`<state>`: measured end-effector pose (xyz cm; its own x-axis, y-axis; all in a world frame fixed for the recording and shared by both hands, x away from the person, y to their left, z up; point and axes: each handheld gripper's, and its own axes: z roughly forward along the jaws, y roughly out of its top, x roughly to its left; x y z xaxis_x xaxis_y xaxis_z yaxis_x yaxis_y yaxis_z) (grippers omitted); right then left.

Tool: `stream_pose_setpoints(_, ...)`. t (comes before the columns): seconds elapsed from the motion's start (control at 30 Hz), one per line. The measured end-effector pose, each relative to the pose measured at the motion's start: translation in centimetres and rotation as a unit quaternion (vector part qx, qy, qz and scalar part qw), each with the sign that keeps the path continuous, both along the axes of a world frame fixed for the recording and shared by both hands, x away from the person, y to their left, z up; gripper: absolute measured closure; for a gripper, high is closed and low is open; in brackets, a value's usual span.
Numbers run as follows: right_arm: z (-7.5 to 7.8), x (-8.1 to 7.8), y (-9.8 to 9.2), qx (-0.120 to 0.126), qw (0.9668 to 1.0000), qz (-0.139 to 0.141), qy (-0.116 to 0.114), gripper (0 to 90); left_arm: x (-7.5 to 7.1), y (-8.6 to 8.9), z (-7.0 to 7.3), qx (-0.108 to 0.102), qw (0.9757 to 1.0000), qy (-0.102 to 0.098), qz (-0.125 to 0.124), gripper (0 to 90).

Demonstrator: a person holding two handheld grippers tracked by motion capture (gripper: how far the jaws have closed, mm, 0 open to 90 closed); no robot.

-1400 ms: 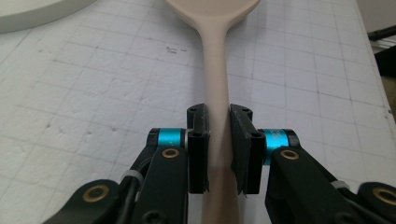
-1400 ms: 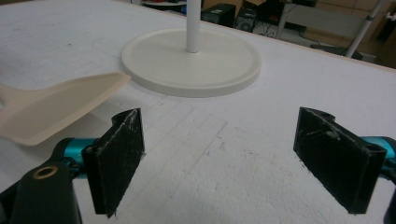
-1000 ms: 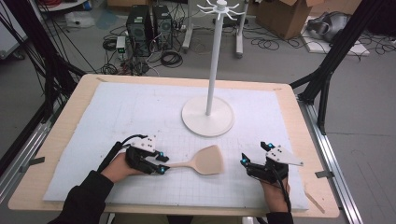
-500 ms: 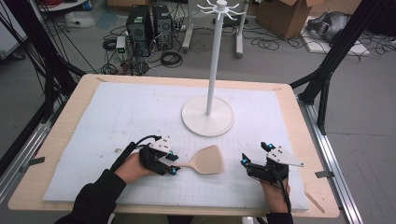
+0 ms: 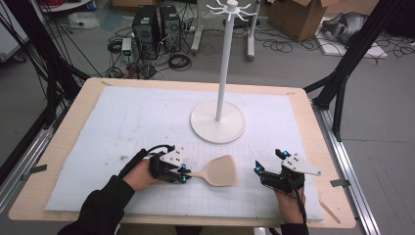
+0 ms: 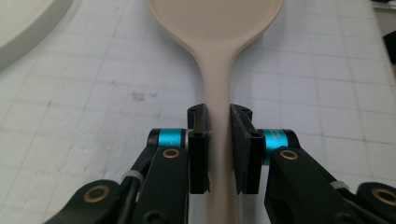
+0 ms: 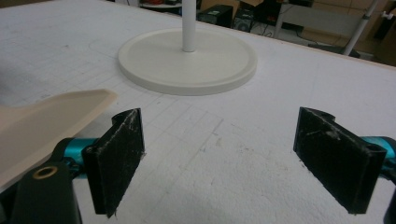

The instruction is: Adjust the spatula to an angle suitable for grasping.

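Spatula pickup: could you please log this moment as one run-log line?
left gripper: just closed on spatula handle | spatula: flat on mat | right gripper: open, empty | stand: upright

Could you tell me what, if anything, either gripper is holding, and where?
The left gripper clamps the spatula by its handle; the right gripper holds nothing.

high view looks down from above; both gripper views sit low and close, sharing the spatula [image 5: 219, 171] and stand base [image 7: 187, 59].
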<state>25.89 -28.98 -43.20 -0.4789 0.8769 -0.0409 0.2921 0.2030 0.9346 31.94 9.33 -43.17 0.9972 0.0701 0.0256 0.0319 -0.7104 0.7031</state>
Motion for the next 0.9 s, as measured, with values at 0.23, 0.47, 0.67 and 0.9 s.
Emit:
stream_pose_setpoints(0.23, -0.1, -0.1, -0.2, 0.002, 1.0000, -0.002, 0.000, 15.5, -0.4, -0.5, 0.1, -0.013, 0.9990, 0.003, -0.044, 77.7)
stream_pose_setpoints(0.47, 0.0, -0.1, -0.2, 0.000, 1.0000, -0.002, 0.000, 15.5, -0.8, -1.1, -0.3, -0.009, 0.9977, 0.010, -0.067, 77.1)
stream_pose_setpoints(0.67, 0.0, 0.0, -0.2, 0.001, 1.0000, -0.002, 0.000, 15.5, 0.4, 0.1, 1.1, -0.071, 0.9961, 0.042, 0.031, 41.4)
stream_pose_setpoints(0.9, 0.3, 0.2, -0.3, 0.007, 1.0000, -0.002, 0.004, 15.5, 0.7, 4.4, 2.6, -0.178, 0.9643, 0.010, 0.196, 16.3)
